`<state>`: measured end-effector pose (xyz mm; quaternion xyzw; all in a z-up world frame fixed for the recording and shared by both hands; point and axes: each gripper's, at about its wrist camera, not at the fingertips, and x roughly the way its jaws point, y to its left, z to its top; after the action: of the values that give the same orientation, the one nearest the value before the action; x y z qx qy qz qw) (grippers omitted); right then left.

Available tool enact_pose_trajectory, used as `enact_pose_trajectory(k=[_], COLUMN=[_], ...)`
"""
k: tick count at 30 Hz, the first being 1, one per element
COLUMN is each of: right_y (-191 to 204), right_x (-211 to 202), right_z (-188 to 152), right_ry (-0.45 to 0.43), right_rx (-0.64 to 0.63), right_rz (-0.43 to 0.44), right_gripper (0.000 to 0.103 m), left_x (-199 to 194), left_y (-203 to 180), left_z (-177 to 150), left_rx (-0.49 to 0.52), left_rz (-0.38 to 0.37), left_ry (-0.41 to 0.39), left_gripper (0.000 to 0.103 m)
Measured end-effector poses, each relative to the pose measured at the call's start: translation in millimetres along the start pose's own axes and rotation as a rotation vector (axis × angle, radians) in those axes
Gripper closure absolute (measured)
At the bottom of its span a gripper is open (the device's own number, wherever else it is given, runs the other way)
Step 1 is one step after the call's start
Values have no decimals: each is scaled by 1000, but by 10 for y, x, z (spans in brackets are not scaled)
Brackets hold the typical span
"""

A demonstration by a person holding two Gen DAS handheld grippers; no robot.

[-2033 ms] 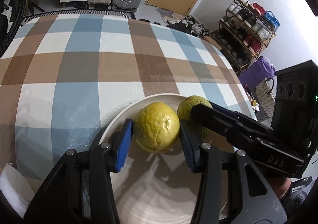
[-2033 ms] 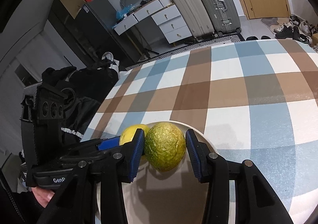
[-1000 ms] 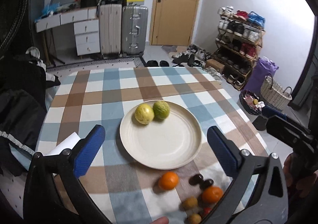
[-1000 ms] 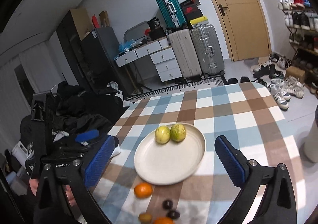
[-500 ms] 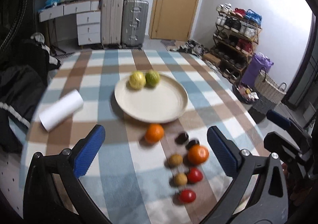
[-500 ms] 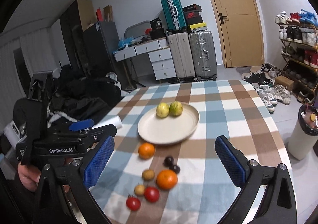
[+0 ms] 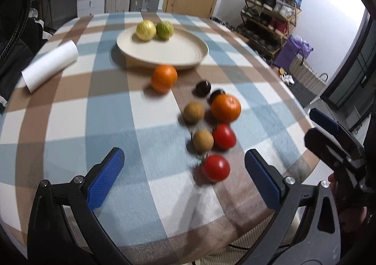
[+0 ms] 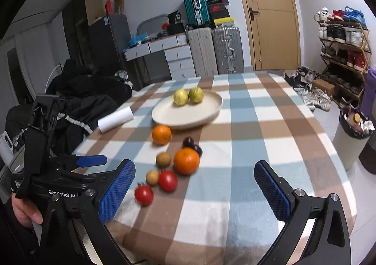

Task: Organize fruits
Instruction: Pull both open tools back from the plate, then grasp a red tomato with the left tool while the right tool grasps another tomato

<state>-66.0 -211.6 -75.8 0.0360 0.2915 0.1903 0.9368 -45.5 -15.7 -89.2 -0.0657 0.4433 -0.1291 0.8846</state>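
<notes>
Left wrist: my left hand-held gripper (image 7: pixel 181 178) is released, empty; nearest tomato (image 7: pixel 215 168) at 1 o'clock, plate (image 7: pixel 188 52) at 12. I'd centre it before closing. Right wrist: right hand-held gripper (image 8: pixel 195 192) released; near orange (image 8: pixel 186 161) at 12, take softly.

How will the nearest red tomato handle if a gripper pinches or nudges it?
The nearest tomato is round and sits loose on flat cloth, so a nudge would probably roll it. Its skin looks smooth, so it may slip against the fingers. Probably soft; pinch gently.
</notes>
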Motion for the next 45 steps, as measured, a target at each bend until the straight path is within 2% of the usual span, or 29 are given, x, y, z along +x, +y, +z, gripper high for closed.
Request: enact_pose_trajectory(k=[4, 9, 14, 16, 24, 30, 38, 40, 45], right_y=[-51, -118, -107, -112, -142, -152, -157, -143, -59], right_x=[99, 155, 171, 174, 251, 275, 336, 339, 442], right_z=[-120, -122, -95, -98, -113, -107, -84, -75, -74], right_ry=[41, 53, 50, 51, 75, 79, 102, 96, 128], right_rx=[23, 69, 61, 64, 82, 84, 95, 90, 60], right_rz=[-14, 5, 9, 9, 16, 28, 59, 56, 120], right_gripper=[0, 0, 0, 0, 0, 0, 0, 0, 1], left_x=[104, 205, 299, 305, 333, 304, 111, 60, -105], left_y=[-53, -117, -163, -171, -172, -189, -72, 48, 404], left_z=[-27, -57, -73, -68, -23, -33, 85, 143, 290], left_rx=[27, 67, 96, 100, 78, 99, 109, 82, -5], left_rz=[-4, 2, -23, -30, -135, -144, -169, -164, -149], left_ry=[25, 56, 91, 87, 118, 114, 49, 35, -4], left_gripper=[3, 13, 35, 40, 73, 75, 75, 75, 75])
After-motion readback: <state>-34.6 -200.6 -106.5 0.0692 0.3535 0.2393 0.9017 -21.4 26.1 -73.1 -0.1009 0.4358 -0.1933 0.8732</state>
